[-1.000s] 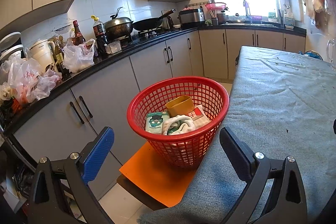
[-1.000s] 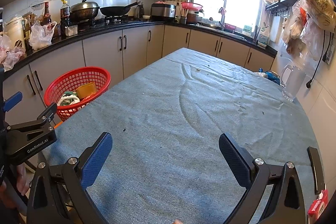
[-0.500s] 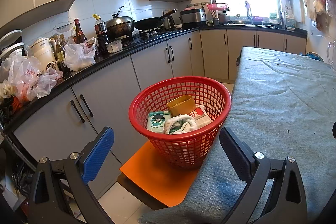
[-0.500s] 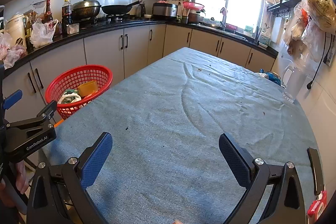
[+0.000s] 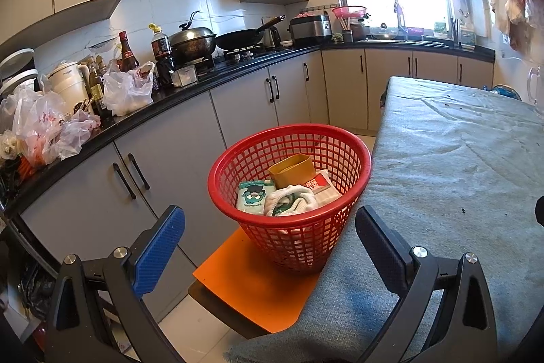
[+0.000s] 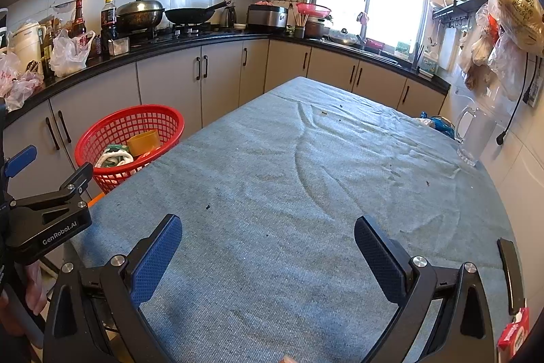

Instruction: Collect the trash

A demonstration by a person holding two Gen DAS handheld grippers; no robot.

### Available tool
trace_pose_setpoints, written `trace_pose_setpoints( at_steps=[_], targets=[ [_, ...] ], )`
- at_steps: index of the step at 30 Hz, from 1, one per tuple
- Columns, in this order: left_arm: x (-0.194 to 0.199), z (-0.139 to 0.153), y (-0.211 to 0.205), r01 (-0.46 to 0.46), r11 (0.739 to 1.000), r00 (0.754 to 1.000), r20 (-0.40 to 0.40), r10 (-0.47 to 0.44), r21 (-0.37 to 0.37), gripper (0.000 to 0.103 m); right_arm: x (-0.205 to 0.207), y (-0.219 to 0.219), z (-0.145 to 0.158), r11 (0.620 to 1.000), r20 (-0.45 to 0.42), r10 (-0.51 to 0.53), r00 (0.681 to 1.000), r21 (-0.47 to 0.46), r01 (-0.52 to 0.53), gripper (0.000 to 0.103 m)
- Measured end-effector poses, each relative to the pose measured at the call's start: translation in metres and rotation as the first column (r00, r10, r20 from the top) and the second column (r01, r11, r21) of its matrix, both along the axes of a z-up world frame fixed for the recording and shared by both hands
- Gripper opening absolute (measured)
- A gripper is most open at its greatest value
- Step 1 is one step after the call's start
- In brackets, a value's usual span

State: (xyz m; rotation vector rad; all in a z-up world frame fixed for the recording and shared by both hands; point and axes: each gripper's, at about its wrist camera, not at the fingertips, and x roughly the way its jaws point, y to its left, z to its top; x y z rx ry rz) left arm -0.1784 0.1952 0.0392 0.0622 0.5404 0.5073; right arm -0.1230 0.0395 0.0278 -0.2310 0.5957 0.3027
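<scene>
Grey cloth-covered table (image 6: 306, 193) fills centre frame. Red basket (image 5: 289, 193) is seen at its left edge, set on an orange seat (image 5: 251, 288); a yellow cup (image 5: 292, 170) and wrappers, possibly tissue, lie inside. Left gripper (image 5: 268, 244) and right gripper (image 6: 268, 247) are held apart, empty.

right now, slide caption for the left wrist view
Open left gripper faces a red plastic mesh basket of trash on an orange stool beside the cloth-covered table.

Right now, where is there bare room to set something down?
The grey tablecloth is bare between the red basket on its left and the glass pitcher at the wall. Crowded: the black counter, full of plastic bags and bottles.
</scene>
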Motion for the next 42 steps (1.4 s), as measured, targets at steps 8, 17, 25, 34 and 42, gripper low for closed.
trace_pose_setpoints(
  at_steps=[8,17,25,34,42],
  targets=[
    [-0.001,0.001,-0.002,0.001,1.000,1.000,0.002,-0.001,0.000,0.100,-0.005,0.002,0.001,1.000,0.005,0.001,1.000,-0.001,-0.001,0.103],
    [-0.003,0.006,-0.008,0.011,1.000,1.000,0.004,-0.011,0.011,0.100,-0.010,-0.001,0.002,1.000,0.007,-0.005,1.000,0.006,0.005,0.103],
    [0.001,0.007,-0.022,0.042,0.999,0.999,-0.009,-0.042,0.030,0.100,-0.011,-0.010,0.002,1.000,0.005,-0.024,1.000,0.018,0.023,0.103],
    [0.019,0.009,-0.054,0.135,0.990,0.991,-0.028,-0.133,0.045,0.100,-0.005,-0.045,0.000,0.994,-0.009,-0.101,0.995,0.047,0.102,0.103],
    [0.075,0.005,-0.114,0.355,0.928,0.919,-0.137,-0.368,-0.115,0.100,0.029,-0.123,-0.012,0.931,-0.096,-0.353,0.931,0.061,0.359,0.103]
  ],
)
